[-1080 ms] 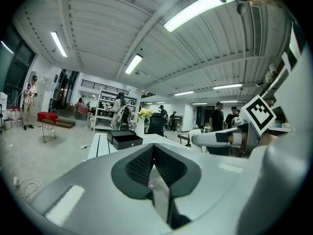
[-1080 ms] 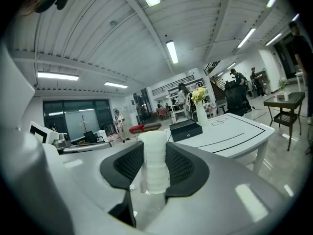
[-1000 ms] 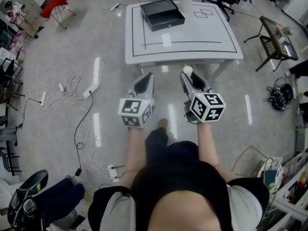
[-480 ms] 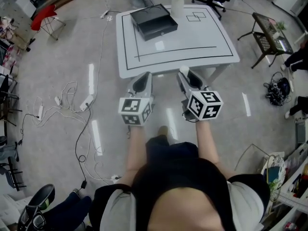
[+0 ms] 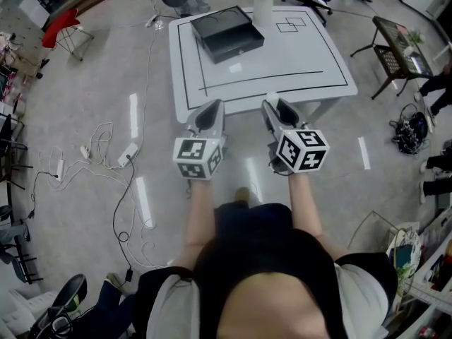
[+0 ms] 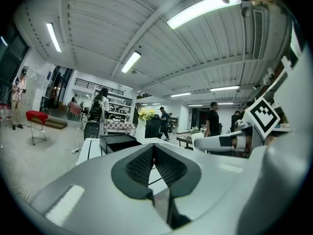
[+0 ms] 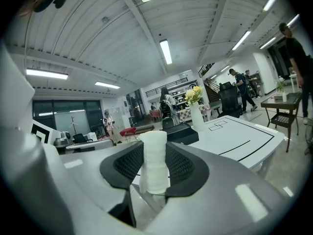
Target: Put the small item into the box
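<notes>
A black open box [image 5: 227, 31] sits at the far left of the white table [image 5: 296, 55], and shows too in the left gripper view [image 6: 119, 142] and in the right gripper view [image 7: 183, 131]. My right gripper [image 5: 272, 107] is shut on a small white roll [image 5: 272, 98], which stands upright between the pads [image 7: 154, 161]. It hovers at the table's near edge. My left gripper [image 5: 210, 109] is beside it, shut with nothing in it, its pads meeting [image 6: 153, 150].
A vase of yellow flowers [image 5: 263, 4] stands behind the box. A small white card [image 5: 235, 67] lies on the table. Cables and power strips [image 5: 106, 154] trail over the floor at left. A dark side table [image 5: 401, 51] is at right.
The person has stepped closer to the table; both grippers now reach its near edge. The roll stays in the right gripper.
</notes>
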`<state>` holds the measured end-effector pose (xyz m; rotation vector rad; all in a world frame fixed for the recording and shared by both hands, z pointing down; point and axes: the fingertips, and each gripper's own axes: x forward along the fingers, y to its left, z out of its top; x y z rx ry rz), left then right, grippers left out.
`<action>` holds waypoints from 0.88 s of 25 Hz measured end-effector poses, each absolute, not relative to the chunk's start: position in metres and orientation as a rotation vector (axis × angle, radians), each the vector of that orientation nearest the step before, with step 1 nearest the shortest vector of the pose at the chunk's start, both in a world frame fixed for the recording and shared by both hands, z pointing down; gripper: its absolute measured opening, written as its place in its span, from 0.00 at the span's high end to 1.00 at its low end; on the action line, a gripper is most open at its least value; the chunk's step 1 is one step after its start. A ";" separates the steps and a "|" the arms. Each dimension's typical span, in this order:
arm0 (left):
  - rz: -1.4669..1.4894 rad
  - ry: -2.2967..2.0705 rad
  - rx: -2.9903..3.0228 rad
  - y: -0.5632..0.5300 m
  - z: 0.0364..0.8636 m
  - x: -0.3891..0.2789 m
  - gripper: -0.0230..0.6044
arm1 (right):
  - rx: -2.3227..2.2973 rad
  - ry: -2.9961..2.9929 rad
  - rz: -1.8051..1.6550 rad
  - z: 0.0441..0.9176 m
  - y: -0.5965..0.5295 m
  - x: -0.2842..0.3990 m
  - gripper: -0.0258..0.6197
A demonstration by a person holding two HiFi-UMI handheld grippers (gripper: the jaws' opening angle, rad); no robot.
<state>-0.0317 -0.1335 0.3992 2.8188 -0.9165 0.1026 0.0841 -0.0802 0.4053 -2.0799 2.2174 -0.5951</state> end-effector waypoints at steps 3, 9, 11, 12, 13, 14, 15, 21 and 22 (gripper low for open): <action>0.110 -0.921 2.824 -0.142 0.401 -0.032 0.95 | -2.077 2.213 -0.597 0.408 -0.087 0.083 0.75; 0.128 -0.897 2.823 -0.152 0.408 -0.031 0.95 | -2.082 2.216 -0.608 0.412 -0.096 0.079 0.75; 0.122 -0.888 2.821 -0.152 0.409 -0.030 0.95 | -2.089 2.219 -0.611 0.413 -0.096 0.079 0.75; 0.120 -0.884 2.819 -0.151 0.410 -0.030 0.95 | -2.095 2.218 -0.614 0.414 -0.096 0.079 0.75; 0.122 -0.879 2.818 -0.150 0.411 -0.031 0.95 | -2.101 2.216 -0.616 0.414 -0.095 0.080 0.75; 0.127 -0.875 2.817 -0.149 0.411 -0.031 0.95 | -2.105 2.213 -0.618 0.414 -0.094 0.080 0.75; 0.131 -0.872 2.817 -0.149 0.412 -0.032 0.95 | -2.108 2.210 -0.618 0.413 -0.093 0.080 0.75; 0.141 -0.872 2.813 -0.142 0.414 -0.038 0.95 | -2.115 2.200 -0.632 0.417 -0.086 0.077 0.75; 0.147 -0.873 2.813 -0.141 0.416 -0.039 0.95 | -2.114 2.201 -0.639 0.419 -0.084 0.077 0.75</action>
